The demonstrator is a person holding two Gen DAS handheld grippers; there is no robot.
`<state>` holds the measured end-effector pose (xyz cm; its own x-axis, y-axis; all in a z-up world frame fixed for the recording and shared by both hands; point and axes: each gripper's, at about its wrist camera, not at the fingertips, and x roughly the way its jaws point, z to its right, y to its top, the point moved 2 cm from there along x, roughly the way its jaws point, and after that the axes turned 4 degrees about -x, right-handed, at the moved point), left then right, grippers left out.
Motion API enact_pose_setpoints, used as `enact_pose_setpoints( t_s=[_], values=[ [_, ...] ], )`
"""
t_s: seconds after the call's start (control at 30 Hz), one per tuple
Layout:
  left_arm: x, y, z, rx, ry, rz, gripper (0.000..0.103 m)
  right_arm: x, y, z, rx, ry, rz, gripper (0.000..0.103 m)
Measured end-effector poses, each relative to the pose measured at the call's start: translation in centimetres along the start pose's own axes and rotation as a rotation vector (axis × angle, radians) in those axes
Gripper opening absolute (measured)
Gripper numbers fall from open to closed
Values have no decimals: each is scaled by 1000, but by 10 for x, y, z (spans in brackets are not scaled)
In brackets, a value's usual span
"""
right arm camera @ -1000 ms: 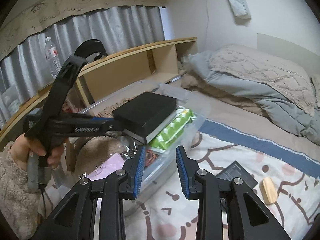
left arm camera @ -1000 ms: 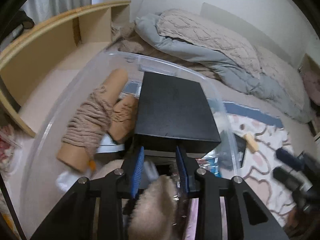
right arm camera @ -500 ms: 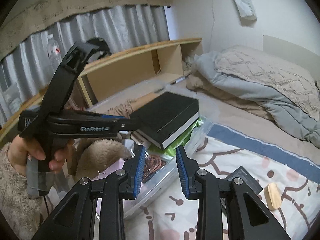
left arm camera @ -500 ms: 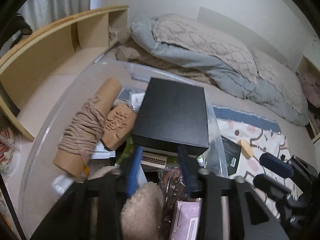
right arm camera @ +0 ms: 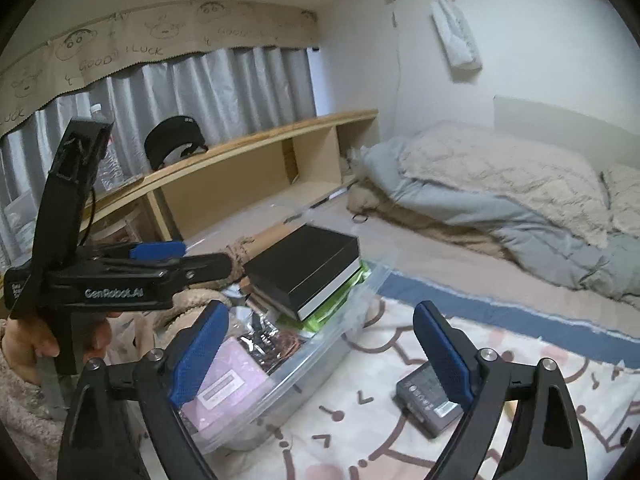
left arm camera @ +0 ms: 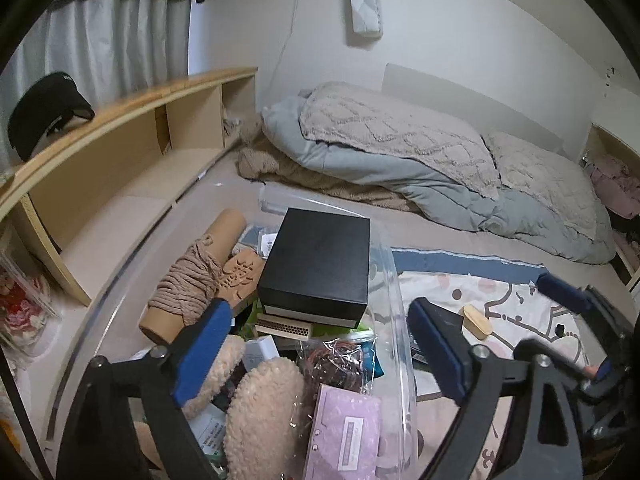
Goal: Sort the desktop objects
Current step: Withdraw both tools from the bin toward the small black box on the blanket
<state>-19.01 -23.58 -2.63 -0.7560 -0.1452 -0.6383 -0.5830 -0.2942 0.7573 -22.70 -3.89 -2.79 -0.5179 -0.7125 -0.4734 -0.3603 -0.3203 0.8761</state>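
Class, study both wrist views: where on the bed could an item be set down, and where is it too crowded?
Bare room: the beige sheet between the clear bin and the heaped duvet, and the patterned blanket between the bin and the grey device. Crowded: the bin, piled with the black box, yarn roll and packets.

A black cardboard box [left arm camera: 320,256] with a white stripe sits in the clear plastic bin [left arm camera: 390,280], beside a brown tube wrapped in tan yarn [left arm camera: 192,276].

Dim, soft light; fisheye-warped edges
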Motion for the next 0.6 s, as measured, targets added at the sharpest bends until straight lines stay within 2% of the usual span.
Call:
enact_pose_setpoints(
  t_s=[0.1, 0.13, 0.2, 0.6],
  values=[
    [-9, -1, 2, 0, 12, 30, 94, -9, 2, 7, 21, -28, 26, 95],
    [-12, -1, 2, -7, 16, 40, 97, -10, 3, 9, 31, -33, 30, 103],
    [-17, -1, 3, -18, 14, 54, 100, -16, 4, 14, 54, -43, 45, 103],
    [-47, -4, 36, 3, 10, 139, 100, -58, 0, 24, 36, -131, 63, 103]
  ],
)
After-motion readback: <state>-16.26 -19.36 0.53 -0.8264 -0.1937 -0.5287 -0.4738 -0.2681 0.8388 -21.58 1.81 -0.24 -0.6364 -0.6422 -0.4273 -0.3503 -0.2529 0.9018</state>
